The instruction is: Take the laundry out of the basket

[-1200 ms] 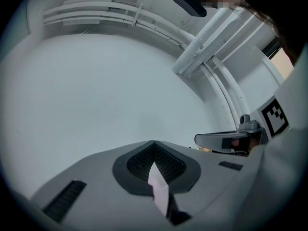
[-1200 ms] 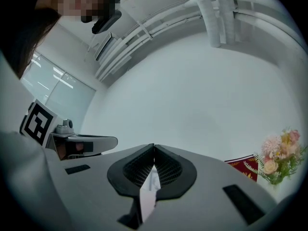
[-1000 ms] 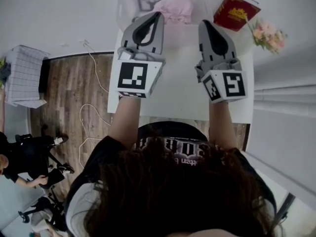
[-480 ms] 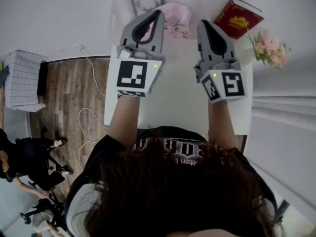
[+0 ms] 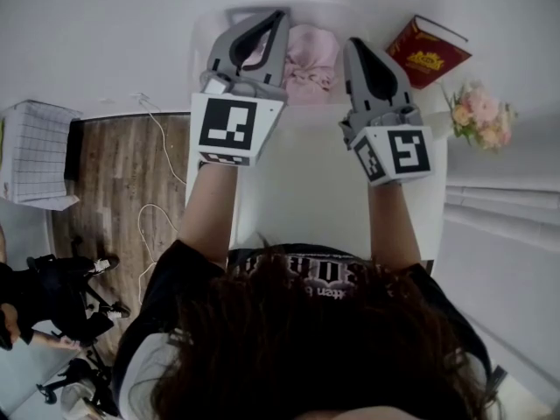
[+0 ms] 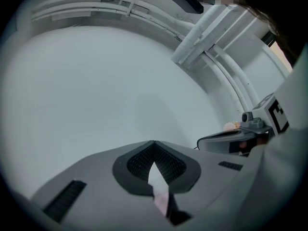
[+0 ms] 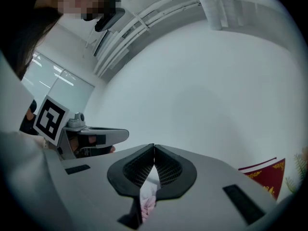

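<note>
While the left gripper point(image 5: 282, 14) and the right gripper point(image 5: 353, 42) are hanging side by side above the white table point(image 5: 306, 173), both are showing jaws pressed together and holding nothing. The pink laundry point(image 5: 313, 55) is lying inside the translucent basket point(image 5: 324, 7) at the table's far edge. A red book point(image 5: 429, 51) is lying beside the basket on the right and flowers point(image 5: 477, 116) are standing at the right edge, while the wide white part near the person is giving free room.

Pink laundry point(image 5: 313, 55) — apparently one garment — partly hidden behind left gripper point(image 5: 281, 14).
</note>
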Demonstrator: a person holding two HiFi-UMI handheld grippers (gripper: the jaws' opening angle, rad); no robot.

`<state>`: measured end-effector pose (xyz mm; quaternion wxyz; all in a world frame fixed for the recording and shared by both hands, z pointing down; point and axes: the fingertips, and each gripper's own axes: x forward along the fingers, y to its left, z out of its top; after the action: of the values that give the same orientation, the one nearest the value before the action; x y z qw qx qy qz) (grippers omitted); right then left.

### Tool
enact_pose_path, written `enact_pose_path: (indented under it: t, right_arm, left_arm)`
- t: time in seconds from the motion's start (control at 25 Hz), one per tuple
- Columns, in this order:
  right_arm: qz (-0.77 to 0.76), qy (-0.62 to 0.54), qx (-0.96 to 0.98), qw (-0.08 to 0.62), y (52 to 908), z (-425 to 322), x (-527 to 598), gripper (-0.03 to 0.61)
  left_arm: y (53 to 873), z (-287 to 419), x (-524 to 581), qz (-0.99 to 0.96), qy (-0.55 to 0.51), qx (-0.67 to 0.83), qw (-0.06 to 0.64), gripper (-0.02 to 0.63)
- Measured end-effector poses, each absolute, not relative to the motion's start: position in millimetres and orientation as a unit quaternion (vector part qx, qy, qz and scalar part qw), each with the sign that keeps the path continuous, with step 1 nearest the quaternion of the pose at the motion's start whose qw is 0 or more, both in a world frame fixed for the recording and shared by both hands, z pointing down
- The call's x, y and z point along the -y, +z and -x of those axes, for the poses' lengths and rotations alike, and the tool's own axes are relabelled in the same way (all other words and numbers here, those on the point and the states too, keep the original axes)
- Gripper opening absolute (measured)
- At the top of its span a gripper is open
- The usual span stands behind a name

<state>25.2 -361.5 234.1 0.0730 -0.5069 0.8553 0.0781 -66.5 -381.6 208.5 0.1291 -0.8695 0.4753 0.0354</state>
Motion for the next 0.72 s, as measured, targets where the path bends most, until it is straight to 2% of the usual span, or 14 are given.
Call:
enact_pose_path:
  t: [0.28,0.56,0.72]
  right_arm:
    - [0.505,0.081,-0.856,0.073,229.4,-23.2,389.6,0.028]
    - [0.508,0.079,-0.855,0.073,233.4,-26.5,415.2,0.028]
    - [0.505,0.073,-0.857,0.077,235.5,-26.6,423.6,0.028]
  left_arm:
    - [193.7,47.2,419.2,0.886,0.002,-0.429,0.175,-0.001]
    - [212.5,37.6,450.1,0.897,-0.006,-0.409,0.167,-0.001]
    - [249.7,28.3,462.2,0.918,-0.03,-0.37,0.137,0.0]
